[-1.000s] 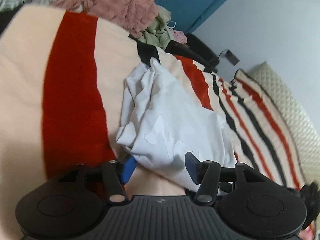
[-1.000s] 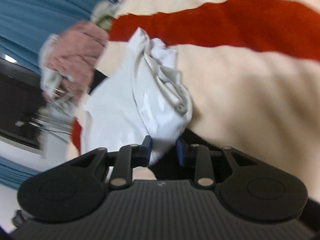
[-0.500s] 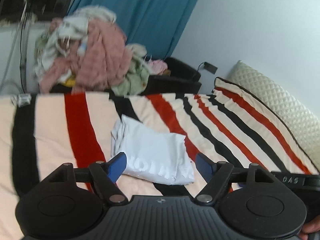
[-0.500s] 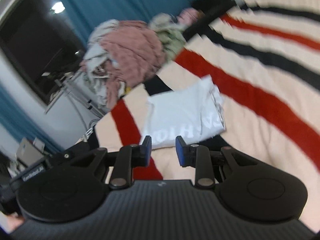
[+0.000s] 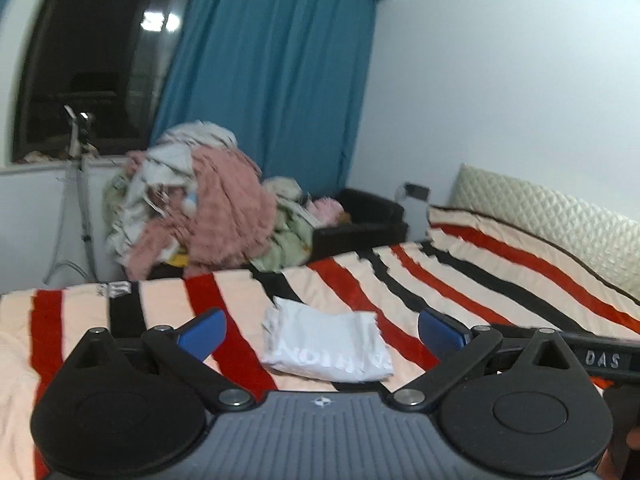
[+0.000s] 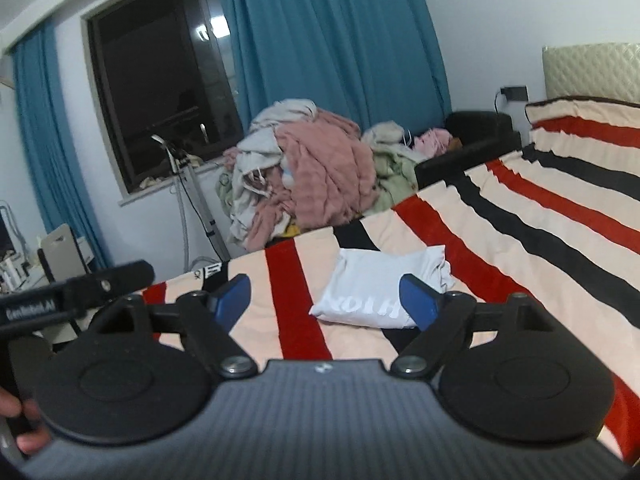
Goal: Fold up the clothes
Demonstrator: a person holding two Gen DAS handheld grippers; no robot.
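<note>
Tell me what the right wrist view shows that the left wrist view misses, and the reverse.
Only the right wrist view shows a second blue curtain left of the window, a pale chair below it, and the left gripper's labelled body. Only the left wrist view shows the right gripper's body marked DAS. Both show the folded white shirt lying on the striped blanket, the unfolded clothes pile behind it, and open, empty jaws on the left gripper and right gripper.

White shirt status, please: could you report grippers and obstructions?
Left gripper and right gripper open, empty. White shirt folded on blanket. Nothing obstructing.
</note>
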